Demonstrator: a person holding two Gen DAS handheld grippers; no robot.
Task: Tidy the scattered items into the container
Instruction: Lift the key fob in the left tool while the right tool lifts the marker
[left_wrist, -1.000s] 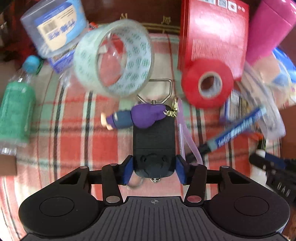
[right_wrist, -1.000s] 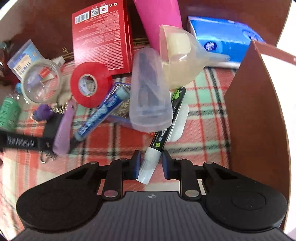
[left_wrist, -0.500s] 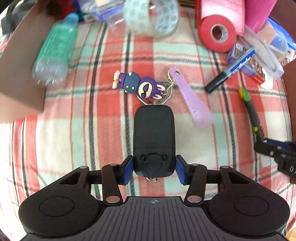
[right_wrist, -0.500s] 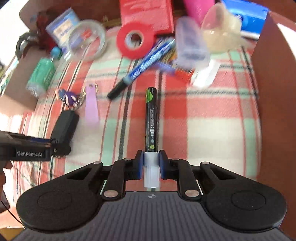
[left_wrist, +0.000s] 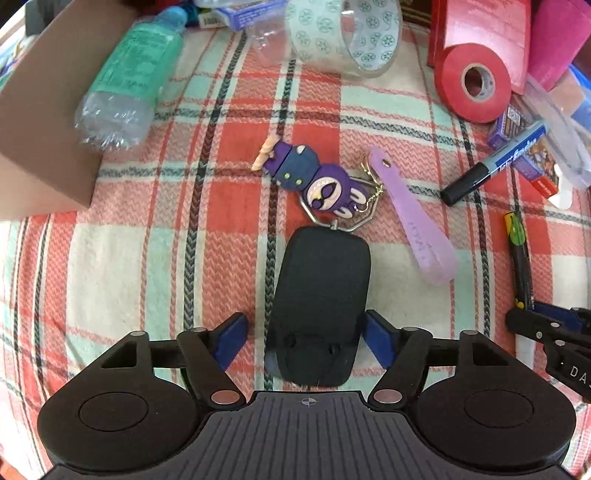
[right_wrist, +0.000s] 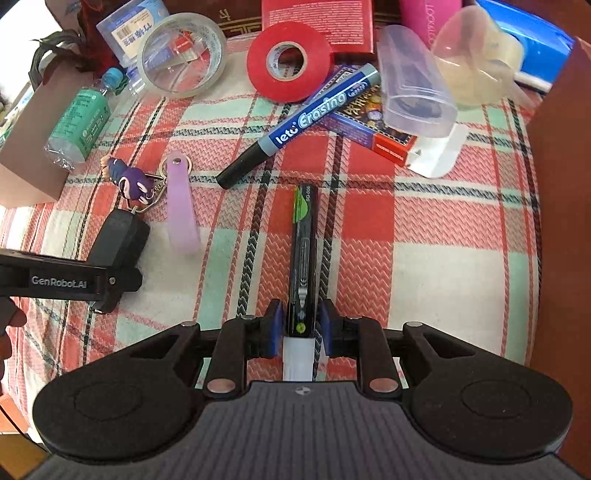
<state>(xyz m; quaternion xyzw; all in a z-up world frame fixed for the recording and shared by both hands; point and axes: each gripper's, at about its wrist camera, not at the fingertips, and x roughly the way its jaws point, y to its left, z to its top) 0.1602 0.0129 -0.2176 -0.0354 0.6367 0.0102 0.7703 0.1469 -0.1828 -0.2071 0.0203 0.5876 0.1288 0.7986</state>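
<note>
Little of the tidying looks finished. At the left edge of the plaid-covered surface (left_wrist: 122, 280) stands a brown cardboard wall (left_wrist: 44, 110). Whether it belongs to the container I cannot tell, and nothing can be seen lying inside it. Against it leans a green bottle (left_wrist: 129, 77). Along the far edge, going right, are a clear tape roll (left_wrist: 343, 33), a red tape roll (left_wrist: 472, 81) and a blue marker (right_wrist: 314, 114) among boxes and clear plastic pieces. A second cardboard wall (right_wrist: 561, 184) rises at the right edge. All of this seems to be waiting its turn.

The left gripper (left_wrist: 303, 328) sits low near the surface's near-left part and points toward the far edge. Its jaws are parted around the black key fob (left_wrist: 321, 288), which lies flat on the cloth. The left pad is clear of the fob and the right pad is just beside it. The fob's purple figure charm (left_wrist: 314, 181) and lilac strap (left_wrist: 417, 225) trail ahead of it.

The right gripper (right_wrist: 300, 328), to its right near the middle, is aimed the same way. Its jaws are close about the white-capped end of the black marker (right_wrist: 303, 240), which runs straight ahead along the cloth. I cannot tell whether it is pinched or just loosened
</note>
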